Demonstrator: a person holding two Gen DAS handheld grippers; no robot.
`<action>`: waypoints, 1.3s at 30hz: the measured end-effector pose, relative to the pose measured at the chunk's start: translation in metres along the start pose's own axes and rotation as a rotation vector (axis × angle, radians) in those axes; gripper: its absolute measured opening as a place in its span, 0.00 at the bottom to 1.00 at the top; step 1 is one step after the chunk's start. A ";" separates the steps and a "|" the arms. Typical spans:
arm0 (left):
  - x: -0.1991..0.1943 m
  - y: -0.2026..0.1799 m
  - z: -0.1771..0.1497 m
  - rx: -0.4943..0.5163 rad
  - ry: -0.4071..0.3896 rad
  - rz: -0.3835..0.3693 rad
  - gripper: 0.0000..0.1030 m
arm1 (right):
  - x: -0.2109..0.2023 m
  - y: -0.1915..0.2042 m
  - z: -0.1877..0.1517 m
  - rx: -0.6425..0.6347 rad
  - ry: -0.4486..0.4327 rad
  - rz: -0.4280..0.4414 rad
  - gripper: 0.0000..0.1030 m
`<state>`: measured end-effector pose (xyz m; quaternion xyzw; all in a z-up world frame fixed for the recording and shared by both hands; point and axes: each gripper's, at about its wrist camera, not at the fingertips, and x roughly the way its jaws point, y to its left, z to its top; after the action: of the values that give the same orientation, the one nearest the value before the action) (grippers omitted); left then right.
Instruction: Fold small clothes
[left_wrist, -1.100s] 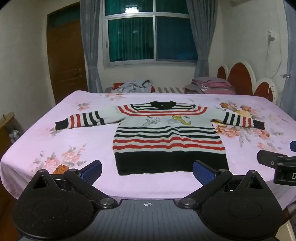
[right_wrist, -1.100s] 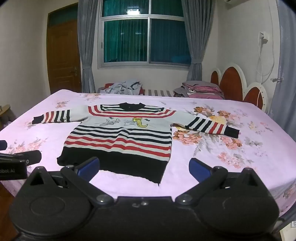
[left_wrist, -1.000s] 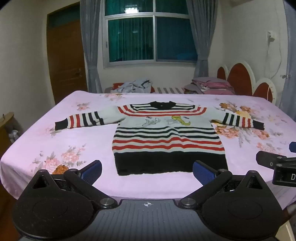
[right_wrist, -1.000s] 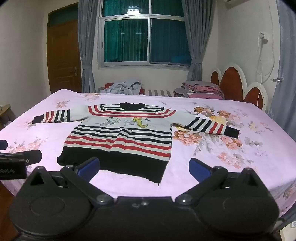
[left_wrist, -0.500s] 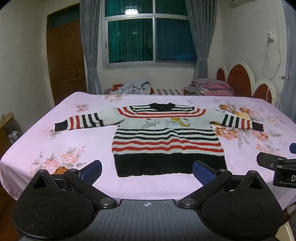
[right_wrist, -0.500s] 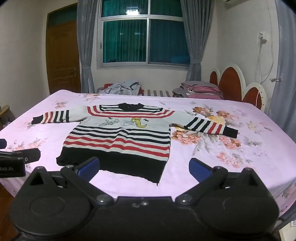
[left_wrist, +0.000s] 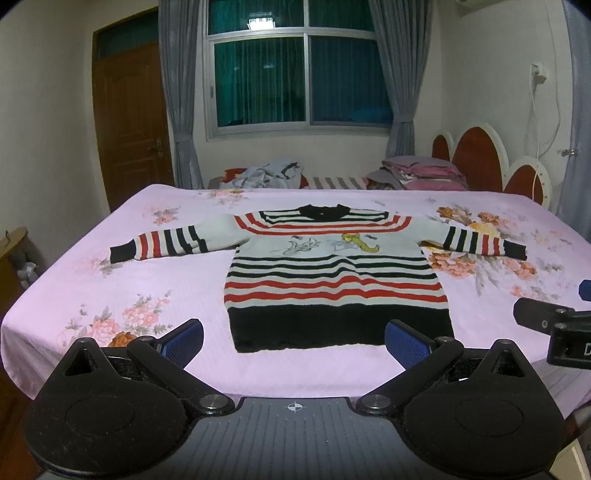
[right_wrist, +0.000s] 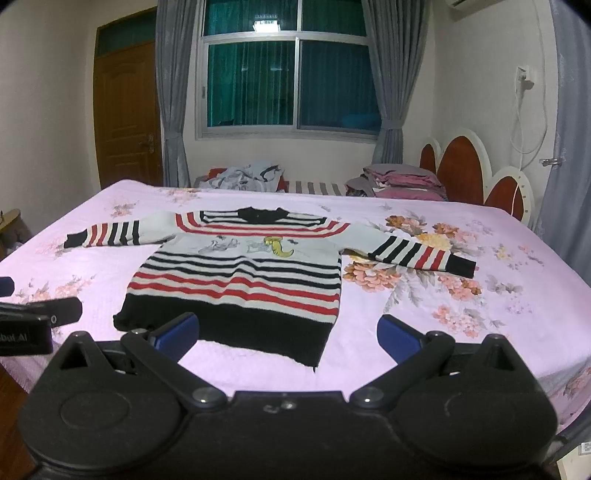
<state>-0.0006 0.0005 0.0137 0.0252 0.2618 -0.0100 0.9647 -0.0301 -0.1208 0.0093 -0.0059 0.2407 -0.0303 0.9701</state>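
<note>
Left gripper (left_wrist: 293, 338) and right gripper (right_wrist: 287, 332): jaws spread wide, holding nothing, poised just short of the hem of a red, white and black striped knitted sweater (left_wrist: 325, 269). The sweater lies flat, sleeves outstretched, on a pink floral-print bed (left_wrist: 177, 295); folded pink bedding (left_wrist: 424, 173) beyond.

This is looking like a home bedroom: a bed (left_wrist: 155, 280) wearing a pink floral sheet is sitting before a scalloped headboard (left_wrist: 480, 162), grey curtains (left_wrist: 177, 110) are framing a dark window (left_wrist: 303, 74), and a wooden door (left_wrist: 129, 122) is standing shut.
</note>
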 end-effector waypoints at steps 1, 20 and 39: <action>0.001 -0.002 -0.003 0.000 -0.001 -0.001 1.00 | 0.000 -0.001 0.001 0.003 0.000 0.001 1.00; 0.004 -0.005 -0.004 0.003 -0.003 0.001 1.00 | 0.006 0.002 -0.004 -0.007 0.022 0.004 1.00; 0.006 -0.007 -0.007 0.006 -0.006 0.007 1.00 | 0.006 0.002 -0.004 -0.005 0.020 0.003 1.00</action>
<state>0.0011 -0.0060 0.0039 0.0289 0.2588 -0.0075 0.9655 -0.0270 -0.1195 0.0027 -0.0076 0.2507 -0.0281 0.9676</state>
